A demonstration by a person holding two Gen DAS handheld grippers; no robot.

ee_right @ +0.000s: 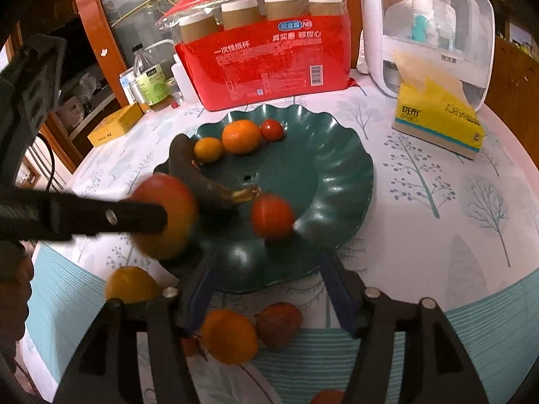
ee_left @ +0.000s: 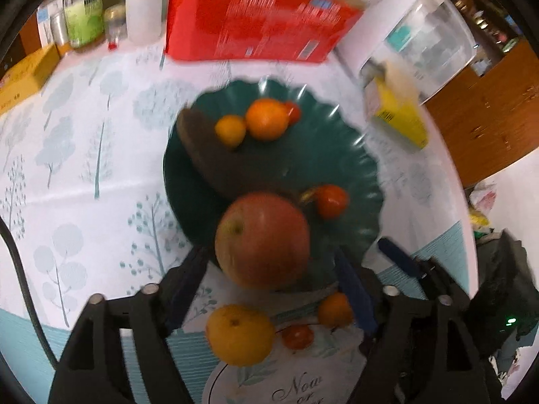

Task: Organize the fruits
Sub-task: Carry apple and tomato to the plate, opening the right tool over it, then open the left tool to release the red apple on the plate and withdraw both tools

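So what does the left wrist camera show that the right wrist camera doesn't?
Only the left wrist view shows the apple whole between the open left claw. Only the right wrist view shows the lychee on the tablecloth and readable print on the red cup pack. Both share the green plate, banana, oranges and tissue box.

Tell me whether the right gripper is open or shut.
Open: the right gripper has its blue fingers spread, nothing between them; the small tomato lies free on the green plate.
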